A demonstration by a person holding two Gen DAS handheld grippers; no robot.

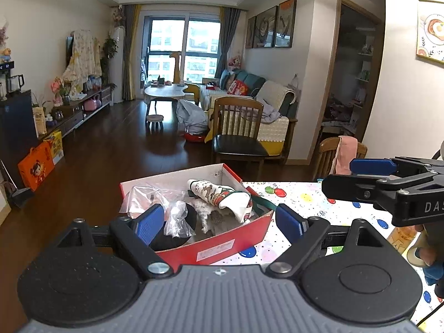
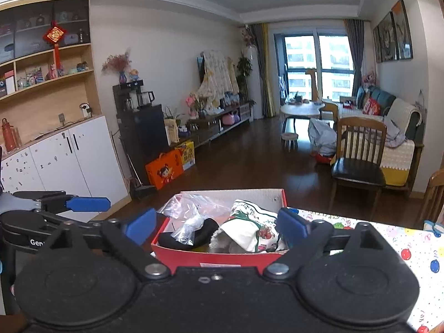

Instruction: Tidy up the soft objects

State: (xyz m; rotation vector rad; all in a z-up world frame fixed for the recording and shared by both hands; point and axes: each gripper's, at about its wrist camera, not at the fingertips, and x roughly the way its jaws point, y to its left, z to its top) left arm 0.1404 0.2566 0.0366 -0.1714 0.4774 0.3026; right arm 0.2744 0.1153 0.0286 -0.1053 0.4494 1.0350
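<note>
Red box (image 1: 222, 245) of soft items ahead, possibly beyond spread jaws.

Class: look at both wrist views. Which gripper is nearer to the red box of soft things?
No clear winner. The left gripper and the right gripper both hover open just before the red box, fingers spread about as wide as its near wall, neither touching it.

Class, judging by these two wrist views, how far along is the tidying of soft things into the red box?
Done: the red box already holds a printed cloth, a black soft item and clear plastic bags. In hand: nothing; the left gripper and right gripper are both open. Left: no loose soft items visible on the table.
</note>
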